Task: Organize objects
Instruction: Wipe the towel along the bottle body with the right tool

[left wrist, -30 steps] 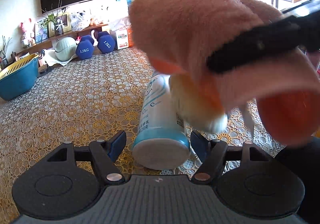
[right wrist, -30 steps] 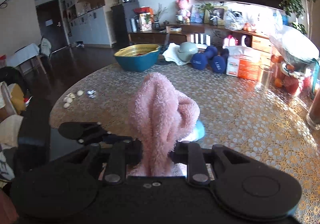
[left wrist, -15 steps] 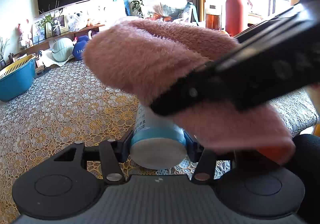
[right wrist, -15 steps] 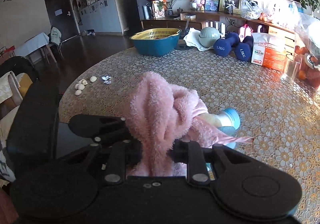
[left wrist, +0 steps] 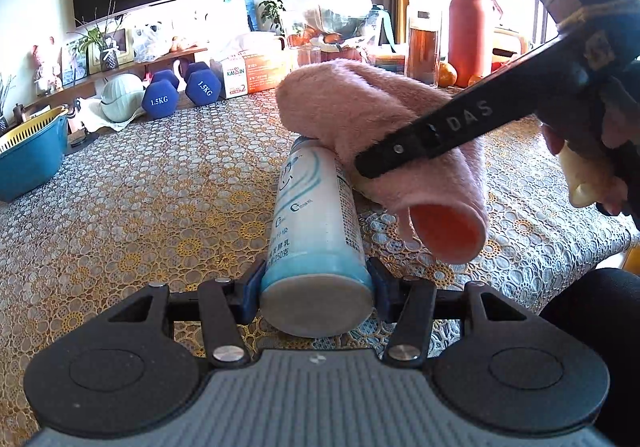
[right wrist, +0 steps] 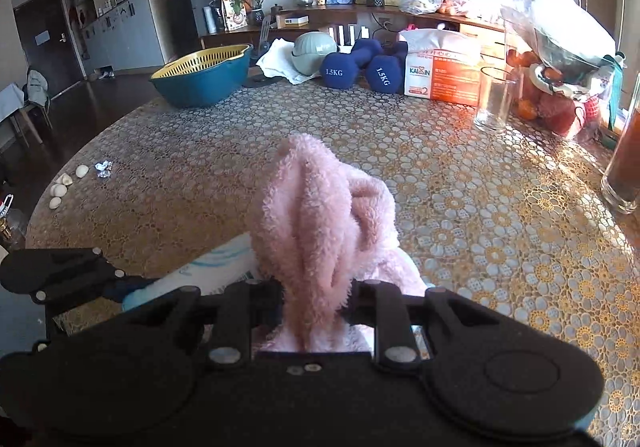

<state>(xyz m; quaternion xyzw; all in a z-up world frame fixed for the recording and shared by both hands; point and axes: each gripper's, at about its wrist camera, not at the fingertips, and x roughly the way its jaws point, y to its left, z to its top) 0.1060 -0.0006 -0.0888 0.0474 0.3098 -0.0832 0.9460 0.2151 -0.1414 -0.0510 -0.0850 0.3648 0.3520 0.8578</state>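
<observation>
A white and light-blue bottle [left wrist: 316, 223] lies on its side on the lace tablecloth. My left gripper [left wrist: 316, 287] is shut on its base end. A fluffy pink towel [left wrist: 372, 127] with an orange lining rests across the bottle's far end. My right gripper [right wrist: 314, 299] is shut on the pink towel [right wrist: 320, 215], which bunches up between its fingers. In the left wrist view one black right finger [left wrist: 440, 131] crosses the towel. The bottle [right wrist: 212, 271] shows at the lower left of the right wrist view, under the towel.
A blue basin with a yellow strainer [right wrist: 200, 75], blue dumbbells [right wrist: 360, 67], an orange-white box [right wrist: 440, 75] and a glass [right wrist: 494, 99] stand along the far edge. A red flask [left wrist: 468, 31] and bagged fruit [right wrist: 560, 47] stand to the right. Small shells [right wrist: 64, 183] lie far left.
My left gripper closed on the bottle's base. My right gripper carried the pink towel down and to the right, so it now rests on the bottle's far end.
</observation>
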